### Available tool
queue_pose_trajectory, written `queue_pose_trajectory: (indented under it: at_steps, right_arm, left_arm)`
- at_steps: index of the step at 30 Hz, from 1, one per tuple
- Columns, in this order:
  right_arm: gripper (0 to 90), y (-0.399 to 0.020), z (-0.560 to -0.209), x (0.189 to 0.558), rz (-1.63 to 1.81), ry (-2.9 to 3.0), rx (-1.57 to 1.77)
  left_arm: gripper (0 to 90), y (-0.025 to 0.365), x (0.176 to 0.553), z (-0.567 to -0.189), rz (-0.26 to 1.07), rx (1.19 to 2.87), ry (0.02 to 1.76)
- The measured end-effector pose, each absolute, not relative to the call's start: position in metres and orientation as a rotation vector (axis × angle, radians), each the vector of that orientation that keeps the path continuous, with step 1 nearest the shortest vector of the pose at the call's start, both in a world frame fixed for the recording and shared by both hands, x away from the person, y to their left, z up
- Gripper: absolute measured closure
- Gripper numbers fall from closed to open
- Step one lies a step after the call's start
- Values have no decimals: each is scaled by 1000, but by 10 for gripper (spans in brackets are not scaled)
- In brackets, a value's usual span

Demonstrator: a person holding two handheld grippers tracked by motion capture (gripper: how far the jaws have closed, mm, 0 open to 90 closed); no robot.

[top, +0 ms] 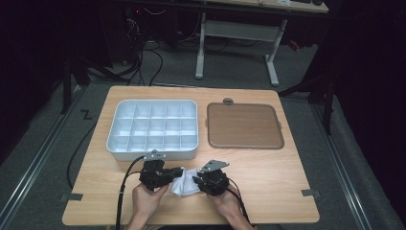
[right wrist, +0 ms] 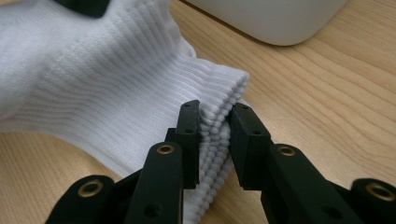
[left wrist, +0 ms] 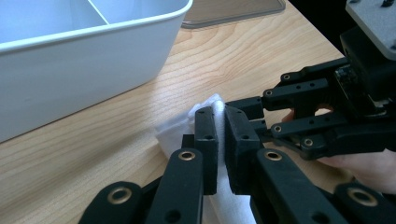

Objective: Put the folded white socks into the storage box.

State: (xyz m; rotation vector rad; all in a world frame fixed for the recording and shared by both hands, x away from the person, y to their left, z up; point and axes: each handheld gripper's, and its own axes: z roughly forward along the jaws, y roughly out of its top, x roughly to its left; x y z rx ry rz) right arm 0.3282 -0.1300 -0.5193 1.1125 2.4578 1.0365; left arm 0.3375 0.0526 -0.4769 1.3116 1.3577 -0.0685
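A white ribbed sock [top: 184,186] lies crumpled on the wooden table near its front edge, between the person's two hands. My left gripper [top: 178,171] comes at it from the left, and in the left gripper view its jaws [left wrist: 221,135] are shut on a fold of the sock [left wrist: 180,130]. From the right, my right gripper [top: 196,180] reaches the sock's other end. In the right gripper view its jaws [right wrist: 215,126] straddle the ribbed cuff of the sock [right wrist: 93,79], and both pads touch the cuff's layered edge. The right gripper [left wrist: 254,116] stands close beside the left one's jaws.
A white plastic tray [top: 153,154] divided into several compartments stands just behind the grippers, left of centre. To its right lies a flat brown lid [top: 244,125]. The tray's wall [left wrist: 70,79] is near the left gripper. Bare wood stretches to either side of the hands.
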Motion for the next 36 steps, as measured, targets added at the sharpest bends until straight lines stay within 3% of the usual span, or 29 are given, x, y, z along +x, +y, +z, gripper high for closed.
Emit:
queue_pose_trajectory:
  at_steps: [17, 28, 36]
  right_arm:
    - [752, -97, -523, 323, 1119, 2486, 1065]
    - [707, -116, -509, 320, 1207, 2467, 1099]
    - [818, -135, -503, 323, 1170, 2431, 1123]
  left_arm:
    - [848, 52, 338, -481, -39, 1348, 1362]
    - [848, 53, 340, -483, -36, 1356, 1370]
    - [848, 48, 341, -486, -45, 1360, 1377]
